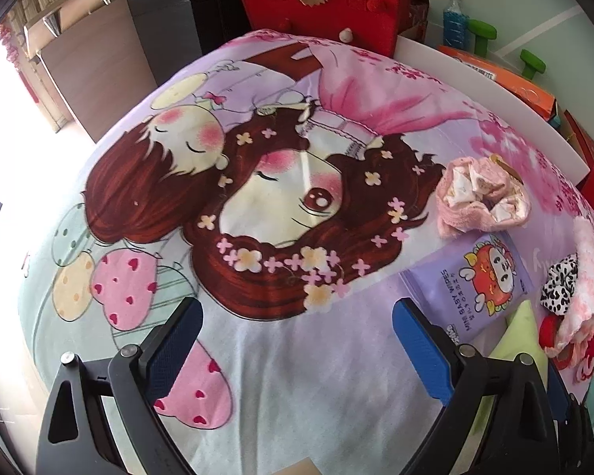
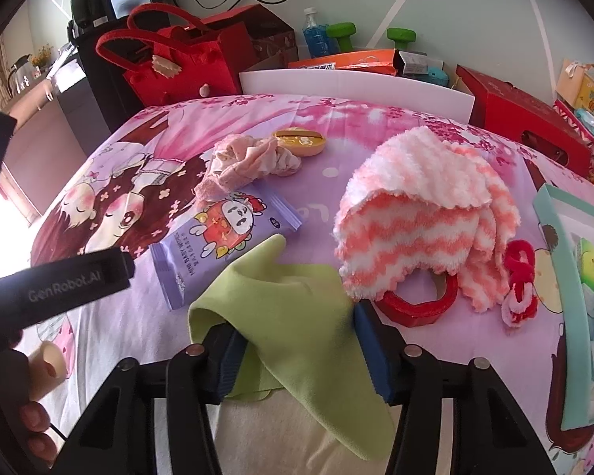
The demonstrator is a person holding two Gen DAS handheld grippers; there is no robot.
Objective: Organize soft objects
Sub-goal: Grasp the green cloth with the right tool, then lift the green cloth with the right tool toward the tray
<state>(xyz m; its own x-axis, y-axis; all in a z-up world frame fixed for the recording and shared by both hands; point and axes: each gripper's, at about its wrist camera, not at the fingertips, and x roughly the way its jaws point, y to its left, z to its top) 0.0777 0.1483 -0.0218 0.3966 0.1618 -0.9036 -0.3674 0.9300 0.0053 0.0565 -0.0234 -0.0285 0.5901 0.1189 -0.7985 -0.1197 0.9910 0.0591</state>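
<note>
On the cartoon-print bedspread (image 2: 336, 118): one green cloth (image 2: 297, 316), one pink-and-white striped fuzzy towel (image 2: 415, 213), one crumpled pale-pink cloth (image 2: 249, 162), one purple pack of baby wipes (image 2: 225, 237), one red ring (image 2: 415, 308), one red-and-white hair tie (image 2: 519, 277), one black-and-white spotted scrunchie (image 1: 559, 289) (left wrist view only), one round yellow case (image 2: 299, 141).

Far side, behind the white board (image 2: 356, 81): one red felt bag (image 2: 178, 63), one bottle of blue beads (image 2: 315, 33), two green dumbbells (image 2: 342, 35), (image 2: 400, 37), one orange box (image 2: 348, 64).

Right: one red box (image 2: 526, 118), one teal-edged package (image 2: 574, 277).

Grippers: two, the left gripper (image 1: 297, 340) and the right gripper (image 2: 297, 356).
</note>
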